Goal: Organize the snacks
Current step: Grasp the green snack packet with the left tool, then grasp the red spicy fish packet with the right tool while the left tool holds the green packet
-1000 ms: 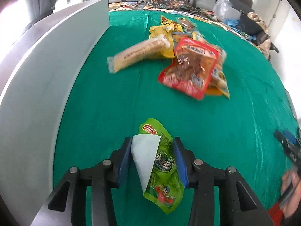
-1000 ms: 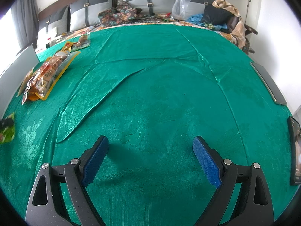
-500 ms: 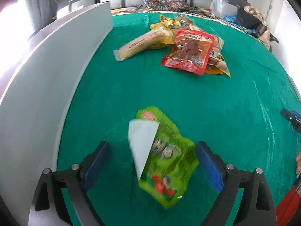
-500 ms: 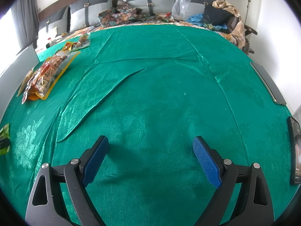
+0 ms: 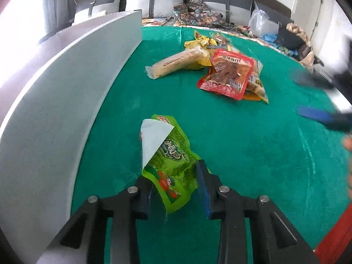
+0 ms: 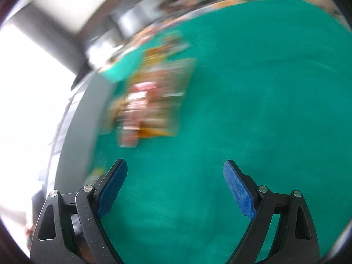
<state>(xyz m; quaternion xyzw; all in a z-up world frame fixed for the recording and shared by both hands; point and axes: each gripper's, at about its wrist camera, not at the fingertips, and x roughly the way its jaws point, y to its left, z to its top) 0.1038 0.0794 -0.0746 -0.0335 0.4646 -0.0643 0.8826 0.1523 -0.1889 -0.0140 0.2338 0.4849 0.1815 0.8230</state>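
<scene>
A green cloth (image 5: 220, 132) covers the table, with a grey panel (image 5: 66, 110) standing along its left edge. Toward the far side, a heap of snack packs (image 5: 228, 77) lies awaiting sorting, a long pale packet (image 5: 176, 63) beside it. Nearer, the green snack pouch (image 5: 171, 165) sits between the left gripper (image 5: 173, 189), whose jaws are closing onto its lower end, probably to carry it. The right gripper (image 6: 175, 187) hangs with jaws spread wide, nothing between them.
</scene>
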